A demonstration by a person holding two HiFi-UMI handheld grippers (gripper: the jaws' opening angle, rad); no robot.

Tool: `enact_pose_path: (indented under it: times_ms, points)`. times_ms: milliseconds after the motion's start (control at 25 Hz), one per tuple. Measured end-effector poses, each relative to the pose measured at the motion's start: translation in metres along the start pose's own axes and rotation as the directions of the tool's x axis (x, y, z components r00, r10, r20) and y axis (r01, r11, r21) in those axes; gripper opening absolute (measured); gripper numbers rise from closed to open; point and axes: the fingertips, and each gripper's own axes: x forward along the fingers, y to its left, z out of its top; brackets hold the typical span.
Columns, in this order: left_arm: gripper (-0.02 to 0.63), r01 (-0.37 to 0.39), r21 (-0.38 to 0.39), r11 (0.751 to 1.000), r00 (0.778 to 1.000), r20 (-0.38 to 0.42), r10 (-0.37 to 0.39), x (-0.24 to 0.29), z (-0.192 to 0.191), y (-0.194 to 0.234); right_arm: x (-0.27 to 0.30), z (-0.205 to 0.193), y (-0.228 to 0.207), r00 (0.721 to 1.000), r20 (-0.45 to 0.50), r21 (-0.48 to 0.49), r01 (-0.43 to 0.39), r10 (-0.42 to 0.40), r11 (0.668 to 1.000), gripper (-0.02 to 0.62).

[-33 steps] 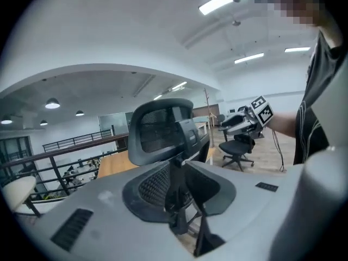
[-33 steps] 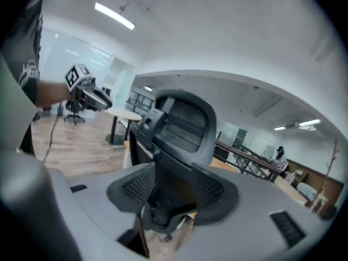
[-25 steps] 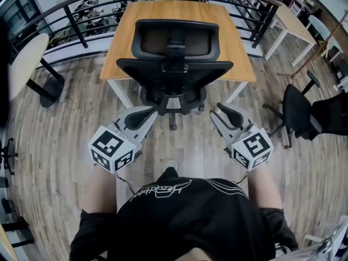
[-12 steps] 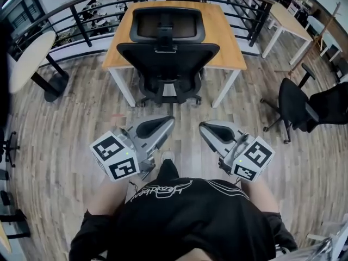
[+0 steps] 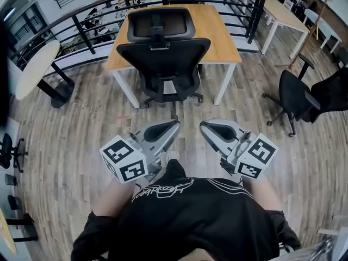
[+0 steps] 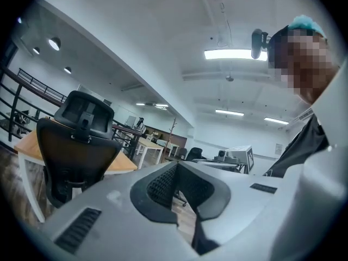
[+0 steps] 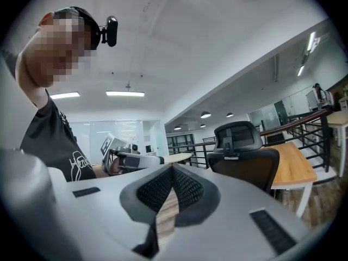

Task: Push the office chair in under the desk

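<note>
Office chair [image 5: 163,58] duty looks all but finished in this scene. Nearest the person, the left claw [image 5: 174,126] and right claw [image 5: 203,127] hang side by side, each with its jaws pressed together on nothing, both pointing level toward the chair. Each claw's own view shows its ribbed pads meeting at the tips with only plank floor [image 5: 70,124] behind them.

Ahead of the claws lies a stretch of bare floor, and past it the chair, well apart from both. Its backrest stands against the near edge of the desk [image 5: 220,34], with the seat seemingly beneath the top and the wheeled base between the white legs. By that reading the push is done; at most a small nudge to square the chair remains, and nothing lies between the claws and the chair to hinder it.

Off to the right of the right claw stands a second chair [image 5: 296,99], clear of the path. Left of the left claw is a round table [image 5: 35,67]. Beyond the desk runs a dark railing [image 5: 87,31].
</note>
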Motion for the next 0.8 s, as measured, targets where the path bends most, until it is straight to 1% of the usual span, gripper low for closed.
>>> enact_pose_path:
  times_ms: [240,360,800]
  points:
    - [0.008,0.006,0.023,1.0,1.0,0.001,-0.006,-0.008,-0.004,-0.013,-0.007,-0.003,0.011,1.0,-0.002,-0.016,0.005,-0.005,1.0,0.039]
    - [0.008,0.003,0.022,1.0,1.0,0.006,-0.003,-0.01,-0.004,-0.016,-0.009,-0.002,0.015,1.0,-0.005,-0.023,0.01,-0.01,1.0,0.038]
    - [0.008,-0.007,0.033,0.999,1.0,-0.003,0.008,-0.011,-0.01,-0.015,-0.013,-0.003,0.013,1.0,-0.005,-0.035,0.023,-0.023,0.999,0.04]
